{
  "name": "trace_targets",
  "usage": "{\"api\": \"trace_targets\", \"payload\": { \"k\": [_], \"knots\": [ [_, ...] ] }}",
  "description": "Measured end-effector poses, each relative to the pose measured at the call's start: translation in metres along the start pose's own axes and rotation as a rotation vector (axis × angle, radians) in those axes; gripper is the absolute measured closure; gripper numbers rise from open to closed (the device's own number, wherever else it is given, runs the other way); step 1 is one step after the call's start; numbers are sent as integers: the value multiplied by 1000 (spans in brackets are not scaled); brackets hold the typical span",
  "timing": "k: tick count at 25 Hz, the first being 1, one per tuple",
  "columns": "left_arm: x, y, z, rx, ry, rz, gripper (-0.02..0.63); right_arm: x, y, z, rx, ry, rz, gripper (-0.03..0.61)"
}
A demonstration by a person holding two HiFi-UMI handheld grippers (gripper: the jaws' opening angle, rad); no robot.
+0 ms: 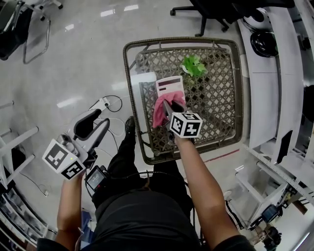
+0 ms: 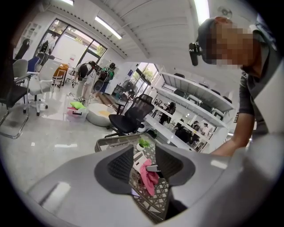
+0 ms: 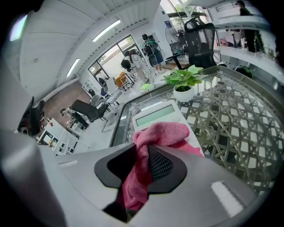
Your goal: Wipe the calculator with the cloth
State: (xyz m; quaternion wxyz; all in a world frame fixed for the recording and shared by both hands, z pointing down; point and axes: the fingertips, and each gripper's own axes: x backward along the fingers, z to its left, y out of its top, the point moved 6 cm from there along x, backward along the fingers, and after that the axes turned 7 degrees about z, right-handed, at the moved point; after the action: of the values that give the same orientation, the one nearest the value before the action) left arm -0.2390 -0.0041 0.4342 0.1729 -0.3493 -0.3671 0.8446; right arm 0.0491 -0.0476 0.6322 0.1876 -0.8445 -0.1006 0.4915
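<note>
The white calculator lies on a glass-topped wicker table. A pink cloth is draped over the calculator's near end, leaving its display uncovered. My right gripper is shut on the cloth and points down at the calculator. My left gripper is held off the table's left side, over the floor, with its jaws a little apart and nothing between them. In the left gripper view the cloth and the table show through that gap.
A small potted plant stands on the table behind the calculator. A white sheet lies left of the calculator. Cables and a power strip are on the floor at left. White shelving runs along the right, and an office chair stands beyond the table.
</note>
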Motion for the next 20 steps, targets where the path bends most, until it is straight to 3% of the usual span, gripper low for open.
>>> {"api": "trace_targets", "payload": {
  "k": [20],
  "knots": [
    [-51, 16, -30, -40, -50, 46, 419, 36, -6, -77, -161, -79, -26, 500]
  ]
}}
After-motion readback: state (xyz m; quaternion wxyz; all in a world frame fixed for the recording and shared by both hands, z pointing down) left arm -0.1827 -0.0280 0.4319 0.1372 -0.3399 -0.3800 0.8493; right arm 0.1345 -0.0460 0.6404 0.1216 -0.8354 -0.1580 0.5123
